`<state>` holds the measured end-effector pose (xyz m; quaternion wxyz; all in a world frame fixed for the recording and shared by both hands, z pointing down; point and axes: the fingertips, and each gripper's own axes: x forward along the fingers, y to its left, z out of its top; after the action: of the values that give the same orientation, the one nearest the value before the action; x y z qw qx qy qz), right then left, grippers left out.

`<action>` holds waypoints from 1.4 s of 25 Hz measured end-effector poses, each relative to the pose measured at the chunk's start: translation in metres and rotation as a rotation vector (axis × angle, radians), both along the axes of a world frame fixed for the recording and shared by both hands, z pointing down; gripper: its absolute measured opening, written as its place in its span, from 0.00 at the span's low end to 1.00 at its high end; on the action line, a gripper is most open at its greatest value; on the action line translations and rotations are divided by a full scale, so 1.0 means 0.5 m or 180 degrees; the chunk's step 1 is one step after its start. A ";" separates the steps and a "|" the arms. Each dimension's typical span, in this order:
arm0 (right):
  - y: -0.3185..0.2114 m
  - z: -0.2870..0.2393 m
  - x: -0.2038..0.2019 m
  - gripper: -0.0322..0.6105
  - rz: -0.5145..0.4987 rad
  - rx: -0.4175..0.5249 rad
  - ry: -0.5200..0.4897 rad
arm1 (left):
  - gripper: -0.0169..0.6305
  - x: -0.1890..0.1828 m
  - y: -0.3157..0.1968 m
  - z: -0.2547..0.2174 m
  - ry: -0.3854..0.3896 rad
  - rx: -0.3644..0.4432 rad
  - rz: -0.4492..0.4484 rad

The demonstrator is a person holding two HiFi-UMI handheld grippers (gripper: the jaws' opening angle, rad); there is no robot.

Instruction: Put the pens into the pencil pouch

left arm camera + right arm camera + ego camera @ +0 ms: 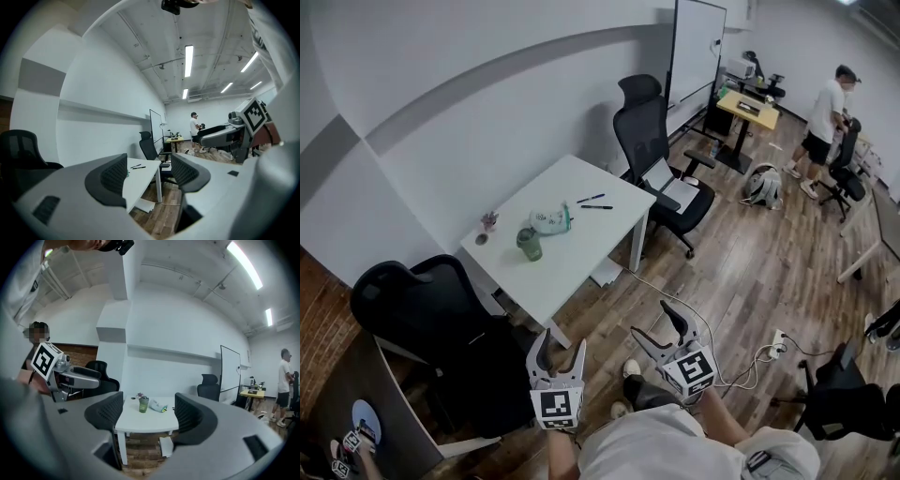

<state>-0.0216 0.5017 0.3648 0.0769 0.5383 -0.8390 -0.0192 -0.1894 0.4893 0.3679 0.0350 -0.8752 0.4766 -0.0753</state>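
Observation:
Two dark pens (592,202) lie near the far right end of the white table (581,253); in the left gripper view the pens (137,166) show small on the tabletop. A pale pencil pouch (549,221) with green trim lies mid-table, and the right gripper view shows this pouch (158,405) beside a green cup (143,404). My left gripper (561,354) and right gripper (659,328) hang over the wooden floor, well short of the table. Both stand open, with nothing between their jaws.
The green cup (529,245) and a small pink-topped item (489,221) stand at the table's left end. Black office chairs sit at the far right (661,159) and near left (422,309). A person (825,117) stands far back. Cables (750,361) run along the floor.

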 end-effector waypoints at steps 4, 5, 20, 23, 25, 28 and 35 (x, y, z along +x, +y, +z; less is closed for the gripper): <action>-0.042 0.005 0.004 0.58 0.0029 -0.0019 -0.0011 | 0.47 0.003 -0.042 0.002 -0.0018 -0.0005 0.0027; -0.053 0.006 0.006 0.58 0.0036 -0.0024 -0.0008 | 0.47 0.005 -0.054 0.003 -0.0018 -0.0011 0.0029; -0.262 0.012 0.083 0.58 -0.0010 -0.0066 -0.0074 | 0.47 0.079 -0.257 -0.010 -0.0080 -0.0004 -0.0033; -0.300 0.011 0.102 0.58 -0.0059 -0.0066 -0.0107 | 0.47 0.098 -0.291 -0.012 -0.0105 -0.0015 -0.0084; -0.331 0.013 0.115 0.58 -0.0083 -0.0068 -0.0126 | 0.47 0.111 -0.317 -0.010 -0.0139 -0.0014 -0.0115; -0.371 0.012 0.133 0.58 -0.0132 -0.0055 -0.0156 | 0.47 0.132 -0.351 -0.009 -0.0174 -0.0010 -0.0156; -0.433 0.019 0.172 0.58 -0.0201 -0.0055 -0.0223 | 0.47 0.179 -0.409 -0.006 -0.0214 -0.0020 -0.0171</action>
<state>0.0643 0.2853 0.3742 0.0515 0.5112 -0.8579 0.0045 -0.0998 0.2849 0.3648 0.0462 -0.8592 0.4982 -0.1071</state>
